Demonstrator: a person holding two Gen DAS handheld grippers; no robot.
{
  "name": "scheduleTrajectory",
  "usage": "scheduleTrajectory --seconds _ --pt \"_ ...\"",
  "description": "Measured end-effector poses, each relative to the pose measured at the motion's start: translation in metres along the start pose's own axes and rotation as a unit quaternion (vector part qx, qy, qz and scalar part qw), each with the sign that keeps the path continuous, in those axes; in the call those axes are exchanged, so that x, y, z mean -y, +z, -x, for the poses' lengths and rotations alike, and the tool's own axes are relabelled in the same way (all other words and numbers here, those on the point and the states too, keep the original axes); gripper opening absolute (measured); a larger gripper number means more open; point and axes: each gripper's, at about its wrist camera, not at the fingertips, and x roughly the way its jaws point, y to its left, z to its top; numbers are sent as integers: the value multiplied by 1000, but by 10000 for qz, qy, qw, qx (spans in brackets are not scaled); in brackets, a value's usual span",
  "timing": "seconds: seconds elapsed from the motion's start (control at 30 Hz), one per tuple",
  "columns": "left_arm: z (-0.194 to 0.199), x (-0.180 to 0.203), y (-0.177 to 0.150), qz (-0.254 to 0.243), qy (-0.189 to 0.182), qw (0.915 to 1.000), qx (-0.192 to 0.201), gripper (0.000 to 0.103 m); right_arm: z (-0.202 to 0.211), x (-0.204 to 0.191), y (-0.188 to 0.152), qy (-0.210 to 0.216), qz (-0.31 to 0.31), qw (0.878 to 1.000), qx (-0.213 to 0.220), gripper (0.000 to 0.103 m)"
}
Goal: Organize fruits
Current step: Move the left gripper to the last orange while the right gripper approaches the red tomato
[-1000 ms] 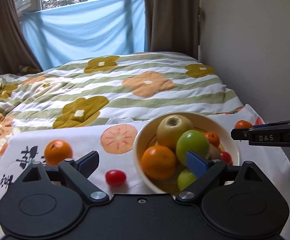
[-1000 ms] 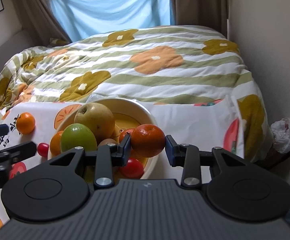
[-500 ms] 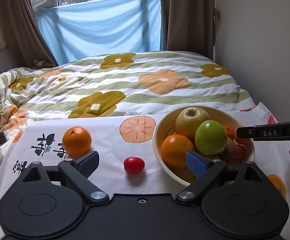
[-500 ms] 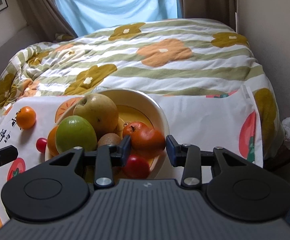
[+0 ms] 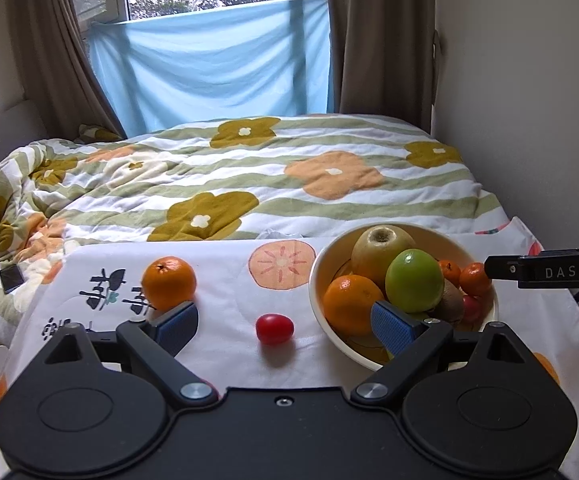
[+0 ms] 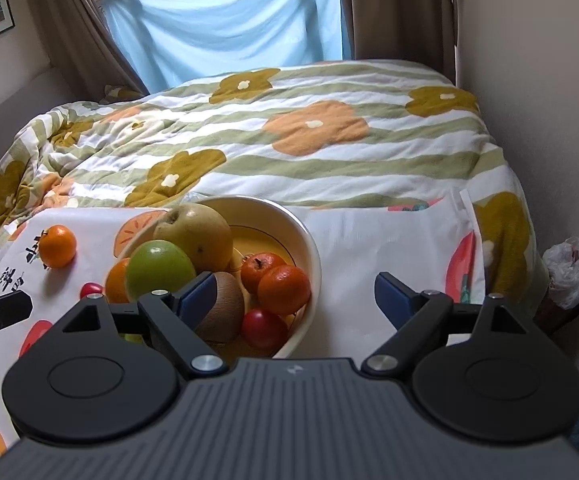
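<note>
A cream bowl [image 5: 485,328] [image 6: 309,240] on a fruit-print cloth holds a pear [image 5: 381,248], a green apple [image 5: 413,280], an orange [image 5: 349,304], a kiwi [image 6: 225,304], small tangerines [image 6: 283,290] and a red tomato [image 6: 263,330]. An orange [image 5: 168,282] [image 6: 57,246] and a cherry tomato [image 5: 274,328] [image 6: 90,289] lie loose on the cloth left of the bowl. My left gripper [image 5: 285,324] is open and empty, just above the cherry tomato. My right gripper [image 6: 297,296] is open and empty over the bowl's right rim.
The cloth [image 5: 225,280] covers a small table at the foot of a bed with a flowered quilt [image 5: 249,176]. A wall [image 5: 529,100] stands to the right. A phone [image 5: 11,278] lies on the quilt at left. A plastic bag [image 6: 569,268] sits on the floor at right.
My right gripper opened and let the tangerine go into the bowl, then drew back. My left gripper moved left and back, bringing the loose cherry tomato between its fingers' line.
</note>
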Motion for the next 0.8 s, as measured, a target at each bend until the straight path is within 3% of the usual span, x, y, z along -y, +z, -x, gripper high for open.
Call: scheduleTrajectory --seconds 0.47,0.8 --pt "59 -36 -10 333 314 9987 232 96 52 -47 0 148 213 9994 244 103" --pt "63 -81 -11 503 509 9974 87 102 62 -103 -7 221 325 9985 370 103"
